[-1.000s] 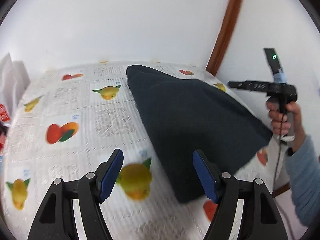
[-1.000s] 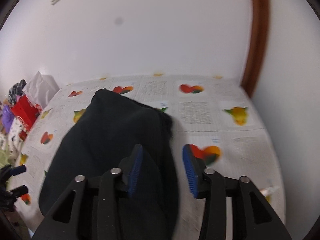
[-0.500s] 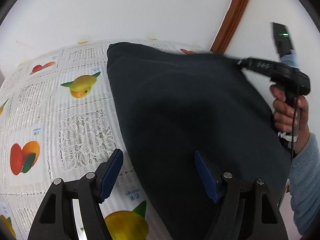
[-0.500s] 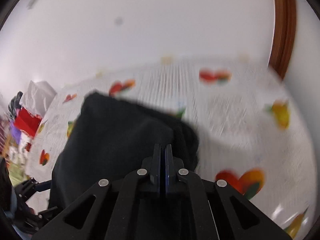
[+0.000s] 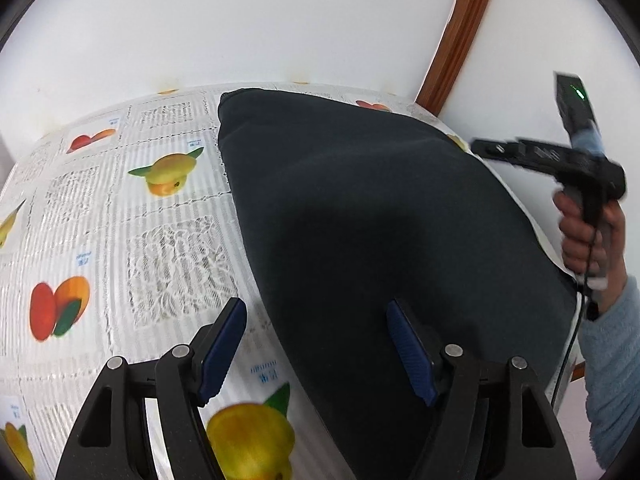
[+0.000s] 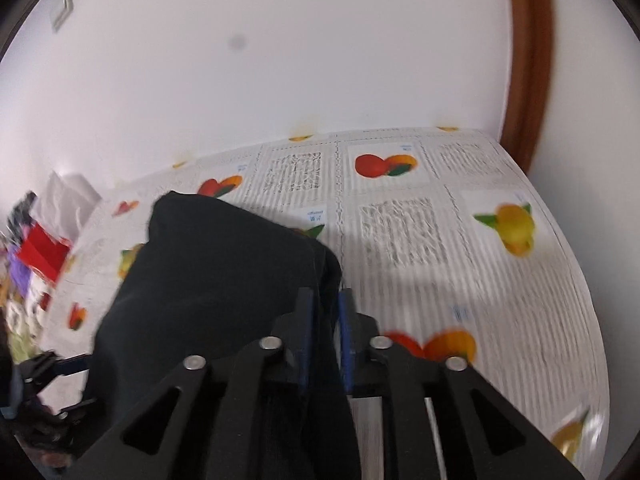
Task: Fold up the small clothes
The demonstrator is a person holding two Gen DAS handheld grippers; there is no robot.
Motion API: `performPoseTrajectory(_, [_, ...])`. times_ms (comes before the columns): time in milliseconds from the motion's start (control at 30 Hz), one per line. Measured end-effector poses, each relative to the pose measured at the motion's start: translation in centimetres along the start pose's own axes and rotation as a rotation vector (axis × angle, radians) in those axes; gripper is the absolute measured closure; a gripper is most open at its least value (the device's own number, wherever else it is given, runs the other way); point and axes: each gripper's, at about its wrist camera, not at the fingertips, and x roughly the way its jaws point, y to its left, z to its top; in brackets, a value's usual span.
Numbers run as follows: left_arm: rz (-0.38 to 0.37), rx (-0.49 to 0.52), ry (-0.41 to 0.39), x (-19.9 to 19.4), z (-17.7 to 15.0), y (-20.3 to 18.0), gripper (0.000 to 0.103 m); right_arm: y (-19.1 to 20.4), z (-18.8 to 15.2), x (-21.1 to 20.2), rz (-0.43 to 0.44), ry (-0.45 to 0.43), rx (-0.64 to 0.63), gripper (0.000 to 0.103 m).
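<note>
The dark garment [image 5: 380,216] lies spread on the fruit-print tablecloth [image 5: 120,208], ready for a fold. The left gripper [image 5: 316,348] hangs wide open and empty astride the garment's near-left edge, likely to pinch it. The right gripper [image 6: 325,320], its jaws narrow and just reopening, has the garment's right edge between its pads, though I cannot tell whether they press

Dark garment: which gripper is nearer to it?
Right. The right gripper has the dark garment edge between its pads; the left gripper stands open straddling its near-left edge.
</note>
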Motion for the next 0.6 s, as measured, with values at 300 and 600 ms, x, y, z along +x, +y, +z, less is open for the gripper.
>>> performPoseTrajectory(300, [-0.003,-0.029,-0.01,-1.8,-1.8,-0.6,0.032,0.2,-3.9,-0.3,0.081,0.094,0.071,0.055])
performPoseTrajectory(600, [0.028,-0.023,-0.005,-1.2,-1.8,-1.0,0.032,-1.1,-2.7,-1.6,0.175,-0.004,0.099,0.099])
